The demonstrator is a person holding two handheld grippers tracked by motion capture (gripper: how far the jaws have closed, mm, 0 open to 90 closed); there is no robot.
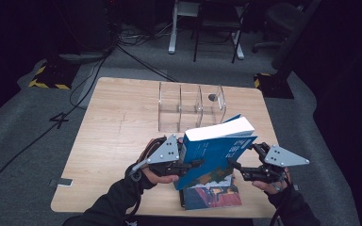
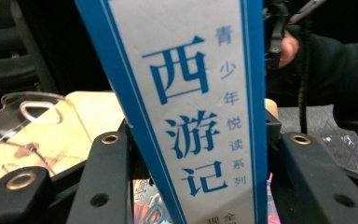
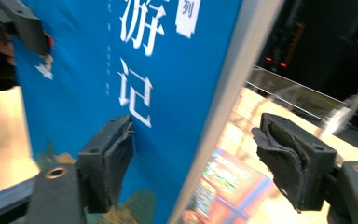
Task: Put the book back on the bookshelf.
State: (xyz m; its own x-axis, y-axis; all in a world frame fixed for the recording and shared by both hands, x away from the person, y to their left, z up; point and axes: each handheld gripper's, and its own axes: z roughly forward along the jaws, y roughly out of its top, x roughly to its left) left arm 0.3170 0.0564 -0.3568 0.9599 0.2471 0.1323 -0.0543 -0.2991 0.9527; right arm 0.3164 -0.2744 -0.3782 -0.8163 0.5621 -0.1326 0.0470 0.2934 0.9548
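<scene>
With my left gripper [image 1: 195,164] clamped on the spine of the blue book [image 1: 217,150], tilted above a flat book [image 1: 212,195] at the table's [image 1: 118,122] near edge, and my right gripper [image 1: 234,165] open around its fore-edge, it could topple short of the clear organizer [image 1: 188,106].

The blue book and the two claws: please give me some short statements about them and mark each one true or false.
1. The left claw grips the blue book at its spine. True.
2. The blue book lies flat on the table. False: it is raised, tilted, above another book.
3. The right claw pinches the book tightly. False: one pad stands clear of its page edge.
4. A clear plastic organizer stands behind the book. True.
</scene>
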